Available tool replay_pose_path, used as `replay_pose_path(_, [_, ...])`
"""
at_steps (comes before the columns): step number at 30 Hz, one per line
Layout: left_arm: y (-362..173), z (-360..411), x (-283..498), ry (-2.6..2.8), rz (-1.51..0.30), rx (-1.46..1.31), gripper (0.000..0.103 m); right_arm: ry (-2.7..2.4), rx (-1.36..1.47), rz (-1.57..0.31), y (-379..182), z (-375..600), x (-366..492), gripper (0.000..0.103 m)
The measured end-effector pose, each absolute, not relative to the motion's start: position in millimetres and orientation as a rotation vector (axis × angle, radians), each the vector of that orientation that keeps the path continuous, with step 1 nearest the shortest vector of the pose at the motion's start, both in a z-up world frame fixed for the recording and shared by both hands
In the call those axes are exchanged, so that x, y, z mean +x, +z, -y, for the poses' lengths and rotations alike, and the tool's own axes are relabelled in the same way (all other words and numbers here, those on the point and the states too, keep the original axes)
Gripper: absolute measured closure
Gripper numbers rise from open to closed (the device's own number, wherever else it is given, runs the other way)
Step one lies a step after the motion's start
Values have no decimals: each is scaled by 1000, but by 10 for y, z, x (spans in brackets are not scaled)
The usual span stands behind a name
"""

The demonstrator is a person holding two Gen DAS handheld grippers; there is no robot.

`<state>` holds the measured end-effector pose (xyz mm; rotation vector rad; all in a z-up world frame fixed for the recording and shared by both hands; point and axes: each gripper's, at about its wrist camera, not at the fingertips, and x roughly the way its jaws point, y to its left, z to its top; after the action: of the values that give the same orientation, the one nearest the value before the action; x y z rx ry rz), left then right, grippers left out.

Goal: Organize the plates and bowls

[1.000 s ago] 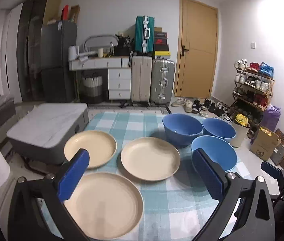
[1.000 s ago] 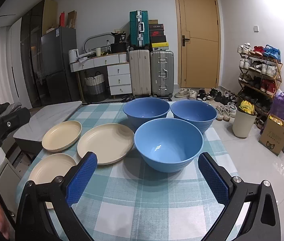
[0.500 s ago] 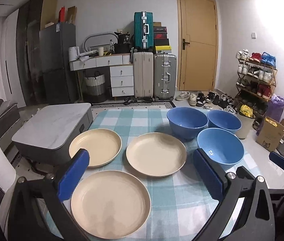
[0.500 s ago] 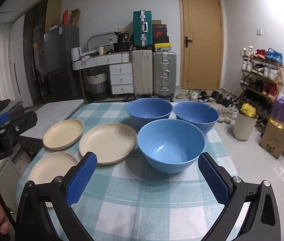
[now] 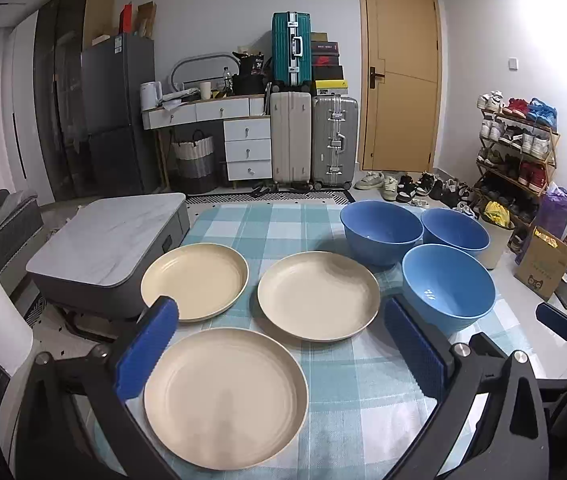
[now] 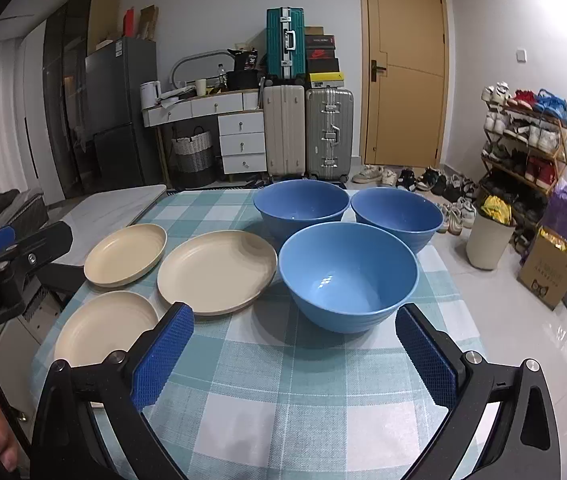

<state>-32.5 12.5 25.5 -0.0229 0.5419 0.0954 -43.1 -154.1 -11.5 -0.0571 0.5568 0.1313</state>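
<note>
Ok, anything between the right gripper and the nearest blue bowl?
No: the right wrist view shows only bare checked tablecloth between the open right gripper and the nearest blue bowl.

Three cream plates [image 5: 225, 398], three blue bowls [image 6: 348, 276]

The room is being lit evenly from overhead, and soft shadows are being cast under the bowls [image 6: 348, 276] onto the cloth [image 6: 283, 400]. Small glints are being reflected inside the nearest bowl. Straight lines are being bent and the corners blacked out by the fisheye; focus is being held throughout.
</note>
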Motion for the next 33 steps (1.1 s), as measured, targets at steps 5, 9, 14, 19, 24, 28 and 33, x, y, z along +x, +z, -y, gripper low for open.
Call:
replay_pose_path(5, [252,-154,-333,101,-538,-28,0,138,-48,-540,-104,1540,-468,0])
replay_pose_path(9, [251,-164,-331,100,-542,-28,0,124,-50,-525,-88,1556,-496,0])
replay_pose_path(14, [239,-198,-330,103,-551,-32,0,122,-43,-530,-85,1576,-497,0])
replay_pose_path(19, [234,-246,-330,135,-555,-33,0,124,-45,-533,-80,1583,-503,0])
replay_pose_path(24, [233,-309,-321,140,-563,-46,0,109,-41,-528,-53,1599,-489,0])
replay_pose_path(28, [242,-332,-316,137,-565,-48,0,120,-34,-533,0,1595,-481,0])
replay_pose_path(33, [277,-418,-295,152,-569,-50,0,217,-20,-496,235,1476,-498,0])
